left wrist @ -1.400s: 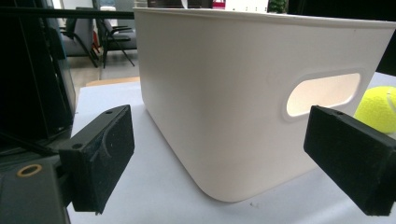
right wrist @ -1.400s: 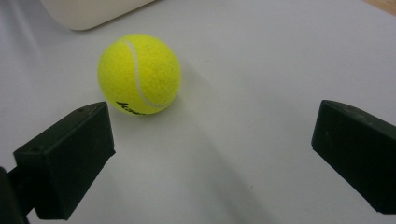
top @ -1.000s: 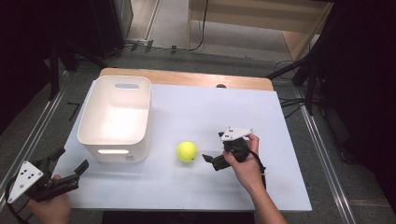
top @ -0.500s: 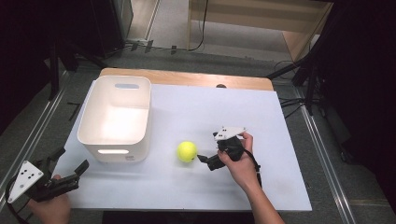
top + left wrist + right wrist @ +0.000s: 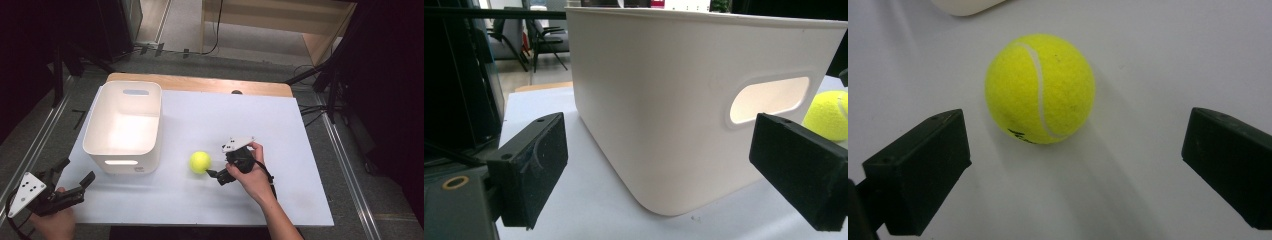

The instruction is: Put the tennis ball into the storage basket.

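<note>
A yellow tennis ball (image 5: 200, 161) lies on the white table top (image 5: 280, 130), just right of a white plastic bin (image 5: 125, 125). My right gripper (image 5: 215, 176) is open and points at the ball from its right, jaws close to it but not around it. In the right gripper view the ball (image 5: 1040, 87) rests on the table just beyond the two spread jaws of the gripper (image 5: 1073, 165). My left gripper (image 5: 75, 180) is open at the table's near left corner. In its own view the left gripper (image 5: 674, 175) faces the bin (image 5: 674, 100), with the ball (image 5: 829, 115) at the right edge.
The bin is empty and has handle cut-outs in its end walls. A wooden strip (image 5: 200, 84) runs along the table's far edge. Metal rails (image 5: 350, 170) flank the table on both sides.
My right gripper has moved left toward the ball, closing the gap. The left gripper, the ball and the bin have stayed put.
</note>
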Action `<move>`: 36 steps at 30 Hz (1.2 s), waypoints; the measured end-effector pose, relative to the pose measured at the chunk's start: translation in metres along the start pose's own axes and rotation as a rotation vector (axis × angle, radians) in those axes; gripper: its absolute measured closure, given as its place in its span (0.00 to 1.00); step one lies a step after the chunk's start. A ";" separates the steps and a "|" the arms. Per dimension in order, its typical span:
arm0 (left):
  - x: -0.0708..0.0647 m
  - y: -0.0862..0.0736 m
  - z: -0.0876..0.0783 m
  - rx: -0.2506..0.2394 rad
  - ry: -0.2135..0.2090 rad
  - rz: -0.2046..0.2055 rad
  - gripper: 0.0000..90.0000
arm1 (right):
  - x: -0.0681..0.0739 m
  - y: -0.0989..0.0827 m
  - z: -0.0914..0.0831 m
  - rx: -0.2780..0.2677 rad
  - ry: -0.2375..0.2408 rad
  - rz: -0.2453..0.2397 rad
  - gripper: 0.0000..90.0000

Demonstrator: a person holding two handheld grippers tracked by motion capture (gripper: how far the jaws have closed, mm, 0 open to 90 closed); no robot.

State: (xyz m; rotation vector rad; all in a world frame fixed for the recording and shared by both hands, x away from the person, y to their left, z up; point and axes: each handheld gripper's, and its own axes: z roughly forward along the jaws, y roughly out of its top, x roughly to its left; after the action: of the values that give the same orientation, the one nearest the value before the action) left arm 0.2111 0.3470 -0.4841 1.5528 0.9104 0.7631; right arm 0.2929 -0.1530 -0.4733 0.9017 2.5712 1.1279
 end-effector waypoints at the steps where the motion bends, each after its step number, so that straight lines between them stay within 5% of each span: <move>1: 0.000 0.000 0.000 0.000 0.000 0.000 0.09 | 0.000 0.000 0.000 0.000 0.000 0.000 0.00; 13: 0.000 0.000 0.000 -0.003 0.000 -0.003 0.09 | 0.007 0.006 0.012 0.035 0.048 -0.016 0.00; 36: 0.001 0.000 0.000 -0.004 -0.003 -0.011 0.10 | 0.017 0.019 0.036 0.117 0.042 -0.034 0.00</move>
State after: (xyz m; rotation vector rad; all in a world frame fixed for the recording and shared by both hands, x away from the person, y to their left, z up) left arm 0.2112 0.3480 -0.4840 1.5441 0.9135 0.7544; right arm 0.3024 -0.1112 -0.4831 0.8640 2.7005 1.0072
